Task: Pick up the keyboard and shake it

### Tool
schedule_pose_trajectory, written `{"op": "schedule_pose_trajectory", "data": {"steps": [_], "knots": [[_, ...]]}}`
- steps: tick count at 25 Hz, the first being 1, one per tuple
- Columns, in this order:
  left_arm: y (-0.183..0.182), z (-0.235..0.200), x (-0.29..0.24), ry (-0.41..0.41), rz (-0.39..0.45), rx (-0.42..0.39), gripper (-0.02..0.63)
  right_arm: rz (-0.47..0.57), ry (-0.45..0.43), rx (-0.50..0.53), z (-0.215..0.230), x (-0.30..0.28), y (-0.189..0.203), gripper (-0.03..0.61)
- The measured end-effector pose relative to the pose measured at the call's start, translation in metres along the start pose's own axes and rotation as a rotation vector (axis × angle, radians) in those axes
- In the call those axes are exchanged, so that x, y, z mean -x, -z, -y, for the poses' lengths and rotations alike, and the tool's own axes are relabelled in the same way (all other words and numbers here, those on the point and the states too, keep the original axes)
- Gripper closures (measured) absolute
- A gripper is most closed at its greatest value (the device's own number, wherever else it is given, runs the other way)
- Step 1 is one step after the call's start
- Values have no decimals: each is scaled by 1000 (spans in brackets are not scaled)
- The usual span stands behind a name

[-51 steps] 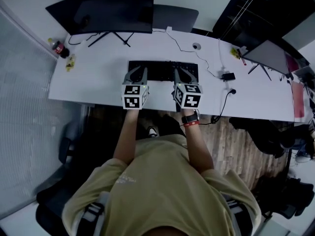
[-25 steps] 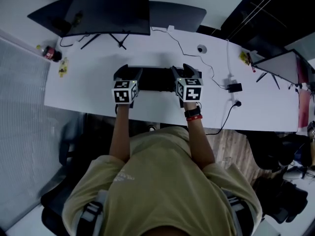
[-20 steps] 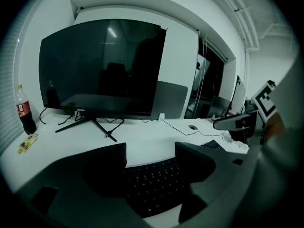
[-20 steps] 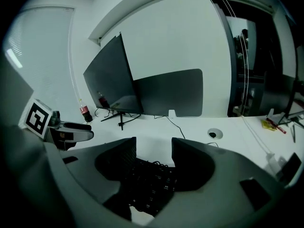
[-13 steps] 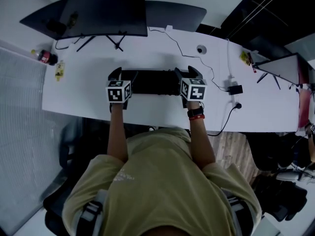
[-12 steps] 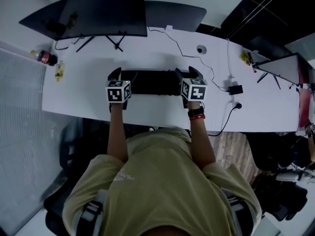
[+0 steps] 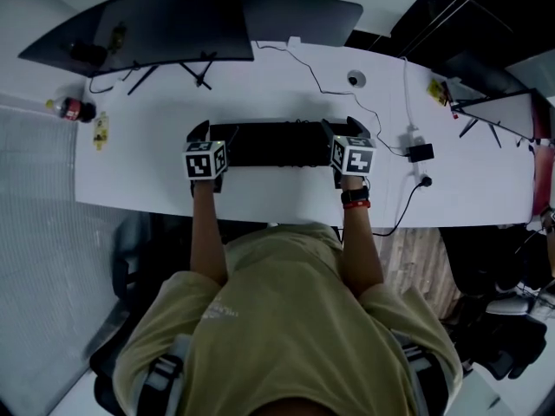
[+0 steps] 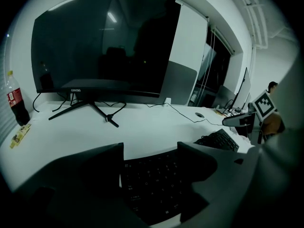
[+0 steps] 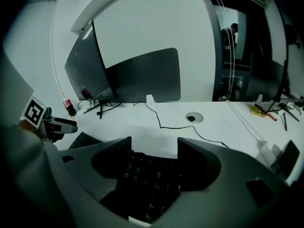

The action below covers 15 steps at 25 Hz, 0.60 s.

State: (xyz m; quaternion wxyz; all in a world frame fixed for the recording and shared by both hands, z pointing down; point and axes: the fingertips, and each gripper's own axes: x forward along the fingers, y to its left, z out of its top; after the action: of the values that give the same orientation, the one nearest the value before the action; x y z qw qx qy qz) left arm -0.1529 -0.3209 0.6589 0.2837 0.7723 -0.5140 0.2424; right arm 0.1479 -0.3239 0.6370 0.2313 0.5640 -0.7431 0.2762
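The black keyboard lies flat on the white desk, in front of the person. My left gripper straddles its left end. In the left gripper view the keys show between the jaws of that gripper. My right gripper straddles the right end, and the right gripper view shows the keyboard between the spread jaws of this gripper. Both pairs of jaws have just been opening and stand wide, with the keyboard between them and the pads off it.
A dark monitor on a stand fills the back left, with a dark panel behind. A cola bottle and a snack packet lie far left. A cable runs to a black adapter at right, near a desk grommet.
Both grippers have sunk toward the desk at the keyboard's ends, the right one shifting rightward. Their jaws have spread wider.
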Motion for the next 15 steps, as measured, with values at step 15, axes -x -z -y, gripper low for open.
{"op": "schedule_pose_trajectory", "data": {"steps": [15], "knots": [[19,-19,-24,-12,-93,51,239,-82,68,-15,39,-12,28,269]]}}
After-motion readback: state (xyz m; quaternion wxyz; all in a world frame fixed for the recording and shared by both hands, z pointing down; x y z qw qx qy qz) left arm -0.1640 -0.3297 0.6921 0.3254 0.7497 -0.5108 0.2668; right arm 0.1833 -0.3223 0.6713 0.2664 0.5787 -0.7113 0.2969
